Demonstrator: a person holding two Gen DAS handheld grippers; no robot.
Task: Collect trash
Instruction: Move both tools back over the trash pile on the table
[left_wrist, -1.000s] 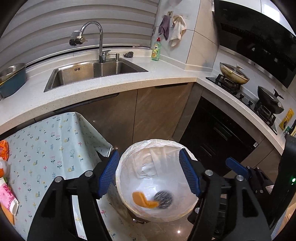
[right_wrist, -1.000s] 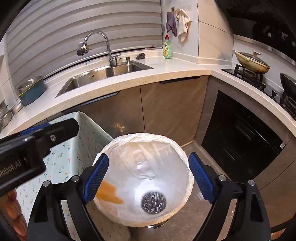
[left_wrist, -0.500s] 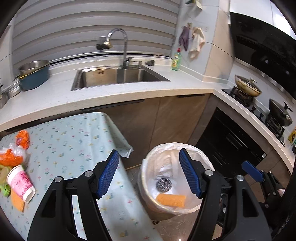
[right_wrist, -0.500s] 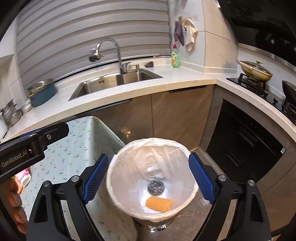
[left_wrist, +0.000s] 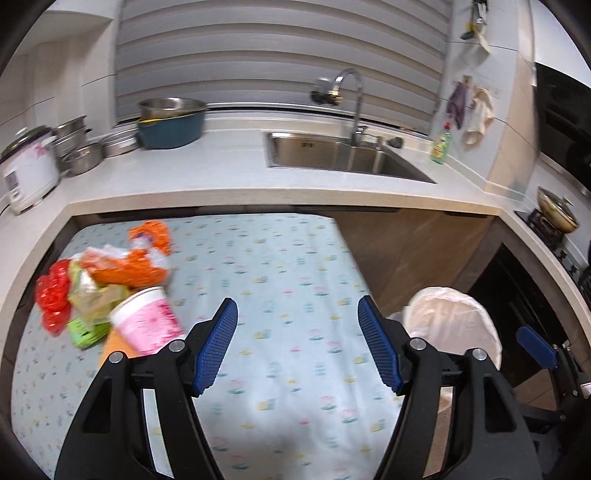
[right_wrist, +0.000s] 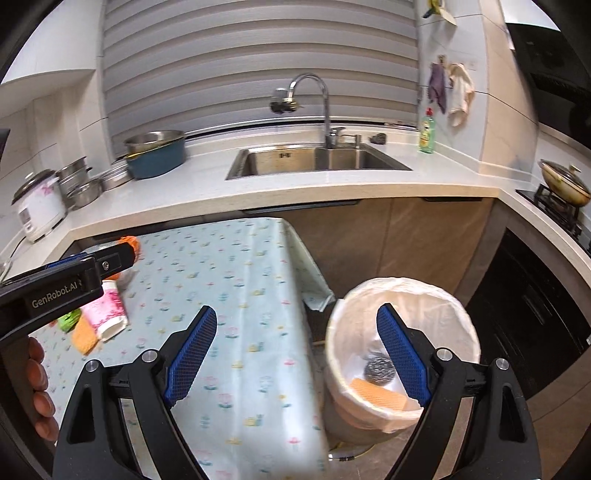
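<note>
A trash bin lined with a white bag (right_wrist: 402, 295) stands on the floor right of the table; it holds an orange sponge (right_wrist: 376, 394) and a steel scourer (right_wrist: 377, 367). The bin also shows in the left wrist view (left_wrist: 454, 314). A pile of trash lies at the table's left: a pink paper cup (left_wrist: 146, 323), orange wrappers (left_wrist: 129, 264), a red wrapper (left_wrist: 55, 295) and green packets (left_wrist: 83, 330). My left gripper (left_wrist: 297, 347) is open and empty above the table's middle. My right gripper (right_wrist: 295, 358) is open and empty, over the table's right edge and the bin.
The table has a light floral cloth (left_wrist: 280, 273). Behind it runs a white counter with a sink (right_wrist: 317, 158), a tap, a blue basin (left_wrist: 171, 127), pots and a rice cooker (left_wrist: 27, 171). A stove with a pan (right_wrist: 563, 182) is at right.
Both grippers have risen and swung left from over the bin toward the table. The orange sponge now lies in the bin. The trash pile has come into the left wrist view.
</note>
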